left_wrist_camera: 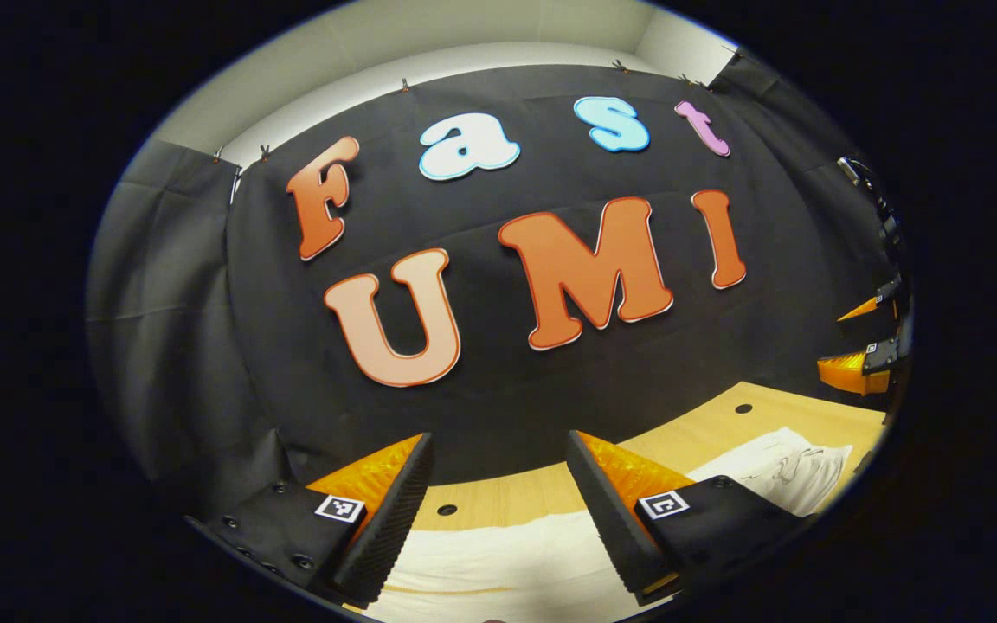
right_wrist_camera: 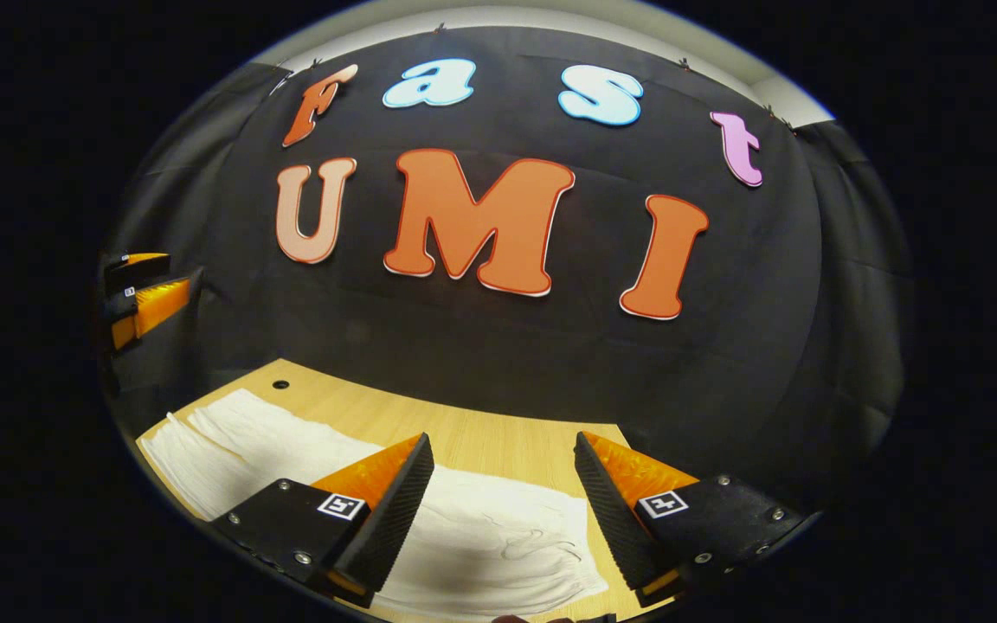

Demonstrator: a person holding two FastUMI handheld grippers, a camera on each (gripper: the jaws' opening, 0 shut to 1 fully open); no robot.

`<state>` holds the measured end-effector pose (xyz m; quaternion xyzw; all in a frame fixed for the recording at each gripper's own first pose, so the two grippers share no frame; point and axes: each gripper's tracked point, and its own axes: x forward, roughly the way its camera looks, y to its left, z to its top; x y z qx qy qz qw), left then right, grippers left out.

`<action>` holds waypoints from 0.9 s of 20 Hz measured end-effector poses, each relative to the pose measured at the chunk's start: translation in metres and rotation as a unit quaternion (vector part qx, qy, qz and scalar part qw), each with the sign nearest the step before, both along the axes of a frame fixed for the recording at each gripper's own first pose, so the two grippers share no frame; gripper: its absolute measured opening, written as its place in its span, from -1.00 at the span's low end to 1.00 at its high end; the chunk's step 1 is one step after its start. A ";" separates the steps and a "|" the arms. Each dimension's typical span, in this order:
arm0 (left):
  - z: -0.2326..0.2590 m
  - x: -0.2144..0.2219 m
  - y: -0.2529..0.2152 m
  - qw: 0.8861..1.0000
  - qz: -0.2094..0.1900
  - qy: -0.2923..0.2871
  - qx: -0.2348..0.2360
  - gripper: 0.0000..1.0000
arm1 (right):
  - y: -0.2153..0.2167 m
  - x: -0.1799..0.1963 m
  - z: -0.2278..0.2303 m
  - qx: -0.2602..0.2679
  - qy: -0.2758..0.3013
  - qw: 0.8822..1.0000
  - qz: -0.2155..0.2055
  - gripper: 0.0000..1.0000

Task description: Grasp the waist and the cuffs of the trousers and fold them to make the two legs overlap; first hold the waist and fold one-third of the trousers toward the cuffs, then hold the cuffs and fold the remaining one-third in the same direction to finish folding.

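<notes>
We see one pair of white trousers [right_wrist_camera: 472, 528] lying flat on the wooden table [right_wrist_camera: 498, 441], under both grippers. The waist with its drawstring is on the right side, and the two legs reach to the left, lying side by side, not yet one over the other.

Our left gripper [left_wrist_camera: 498, 510] is spread wide and holds nothing; it hangs above the leg end [left_wrist_camera: 498, 562]. Our right gripper [right_wrist_camera: 498, 519] is also spread and holds nothing, above the waist.

We think the first fold is not started. To do it well, we should lower both grippers together, pinch only the near edge, and keep the cloth stretched between them.

We count two grippers, one table, and two dark holes [left_wrist_camera: 742, 407] in it.
</notes>
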<state>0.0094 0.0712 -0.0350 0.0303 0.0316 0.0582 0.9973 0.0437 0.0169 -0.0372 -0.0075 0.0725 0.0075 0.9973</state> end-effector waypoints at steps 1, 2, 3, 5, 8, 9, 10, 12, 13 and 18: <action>-0.010 -0.004 0.006 1.000 0.005 0.009 -0.005 0.99 | -0.001 0.000 -0.007 0.004 0.013 1.000 -0.003 0.98; -0.019 -0.008 0.014 1.000 0.012 0.019 -0.012 0.98 | -0.002 -0.002 -0.015 0.013 0.025 1.000 -0.005 0.98; -0.033 -0.013 0.023 0.999 0.019 0.031 -0.020 0.98 | -0.003 -0.003 -0.024 0.021 0.039 0.999 -0.008 0.98; -0.061 -0.021 0.043 0.997 0.041 0.064 -0.034 0.98 | -0.006 -0.001 -0.042 0.020 0.067 0.997 -0.016 0.97; -0.106 -0.039 0.074 0.989 0.067 0.116 -0.057 0.98 | -0.007 -0.005 -0.057 0.029 0.095 0.995 -0.022 0.98; -0.121 -0.045 0.084 0.986 0.075 0.131 -0.068 0.93 | -0.008 -0.006 -0.064 0.036 0.104 0.994 -0.023 0.99; -0.137 -0.053 0.096 0.983 0.088 0.144 -0.075 0.99 | -0.008 -0.007 -0.070 0.047 0.114 0.992 -0.027 0.98; -0.171 -0.069 0.122 0.974 0.118 0.173 -0.084 0.99 | -0.014 -0.005 -0.086 0.070 0.135 0.987 -0.044 0.99; -0.190 -0.079 0.133 0.969 0.130 0.189 -0.091 0.99 | -0.021 -0.006 -0.096 0.081 0.146 0.984 -0.055 0.99; -0.262 -0.116 0.166 0.934 0.161 0.260 -0.183 0.99 | -0.048 -0.014 -0.143 0.117 0.206 0.967 -0.097 0.99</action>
